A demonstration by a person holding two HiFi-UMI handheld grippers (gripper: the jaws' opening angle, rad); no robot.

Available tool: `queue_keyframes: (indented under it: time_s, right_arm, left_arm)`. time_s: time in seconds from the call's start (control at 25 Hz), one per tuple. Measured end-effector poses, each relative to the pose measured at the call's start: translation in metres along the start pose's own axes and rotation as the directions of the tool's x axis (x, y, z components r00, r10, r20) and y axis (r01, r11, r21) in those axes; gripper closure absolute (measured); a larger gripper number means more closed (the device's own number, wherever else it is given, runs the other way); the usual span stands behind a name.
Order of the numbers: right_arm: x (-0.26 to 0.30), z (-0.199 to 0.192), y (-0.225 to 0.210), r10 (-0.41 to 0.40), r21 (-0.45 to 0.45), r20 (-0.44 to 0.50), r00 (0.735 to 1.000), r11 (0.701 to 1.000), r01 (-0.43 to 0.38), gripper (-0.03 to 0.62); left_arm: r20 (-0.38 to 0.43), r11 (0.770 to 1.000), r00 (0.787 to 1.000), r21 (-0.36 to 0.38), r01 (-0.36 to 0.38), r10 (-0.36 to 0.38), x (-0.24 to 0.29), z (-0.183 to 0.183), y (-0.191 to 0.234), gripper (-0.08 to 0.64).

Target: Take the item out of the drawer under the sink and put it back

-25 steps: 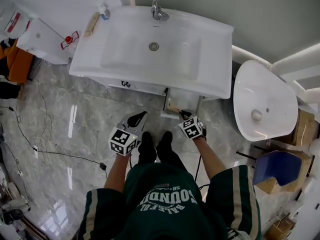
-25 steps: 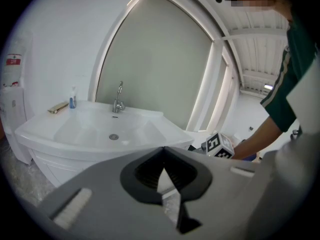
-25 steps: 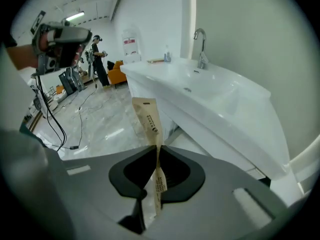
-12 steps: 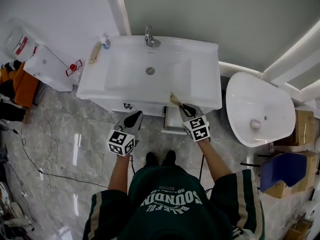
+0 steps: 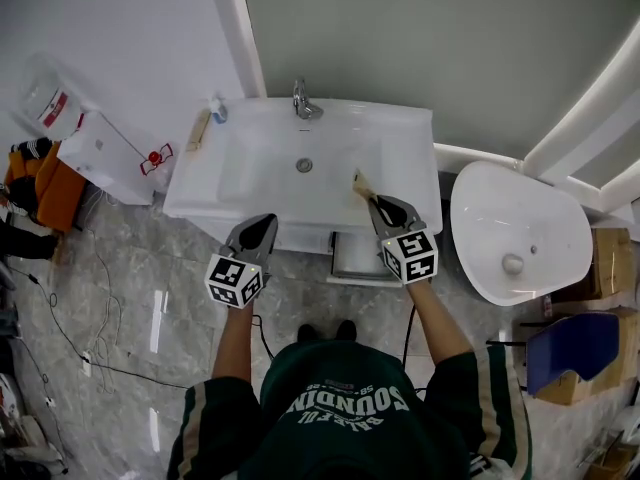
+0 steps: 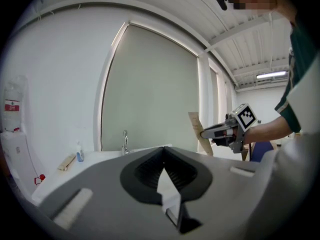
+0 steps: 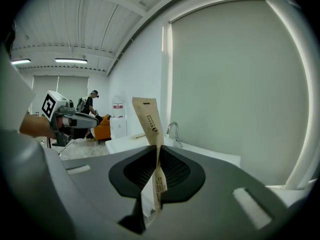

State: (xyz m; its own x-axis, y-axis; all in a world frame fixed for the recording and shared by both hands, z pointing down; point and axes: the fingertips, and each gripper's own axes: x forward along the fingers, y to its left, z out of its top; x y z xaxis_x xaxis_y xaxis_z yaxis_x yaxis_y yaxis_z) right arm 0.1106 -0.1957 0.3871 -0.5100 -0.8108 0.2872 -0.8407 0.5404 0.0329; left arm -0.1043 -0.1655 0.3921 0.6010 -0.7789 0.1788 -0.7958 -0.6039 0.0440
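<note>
The paper packet is pinched by its lower end in my right gripper, jaws clenched flat on it. It stands nearly upright in the right gripper view. In the head view the packet slants toward 11 o'clock from my fingertips, over the right part of the sink. A second ago it was low, at the front of the drawer beneath the sink; now it has come up above the rim. The drawer stays pulled out, at 6 o'clock of the packet.

My left gripper has its jaws pressed together with nothing between them. It has risen too: earlier it hung over the floor by my feet, and now the left gripper overlaps the sink's front edge, at 9 o'clock of the right one and well apart from it. The faucet stands at 12 o'clock.
</note>
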Motion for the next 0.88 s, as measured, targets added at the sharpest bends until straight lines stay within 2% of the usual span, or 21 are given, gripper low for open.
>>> queue_keyframes:
  time_s: [0.16, 0.48, 0.88]
  right_arm:
    - [-0.002, 0.006, -0.001, 0.0, -0.001, 0.011, 1.0, 1.0, 0.0, 0.561]
    - [-0.005, -0.006, 0.001, 0.005, -0.025, -0.009, 1.0, 1.0, -0.006, 0.561]
    - [-0.007, -0.015, 0.003, 0.014, -0.011, -0.021, 1.0, 1.0, -0.014, 0.561]
  left_arm:
    - [0.01, 1.0, 1.0, 0.0, -0.004, 0.004, 0.002, 0.004, 0.002, 0.511]
    - [0.007, 1.0, 1.0, -0.008, 0.011, -0.01, 0.004, -0.005, -0.007, 0.511]
    - [-0.003, 1.0, 1.0, -0.018, 0.023, -0.023, 0.008, -0.01, -0.012, 0.511]
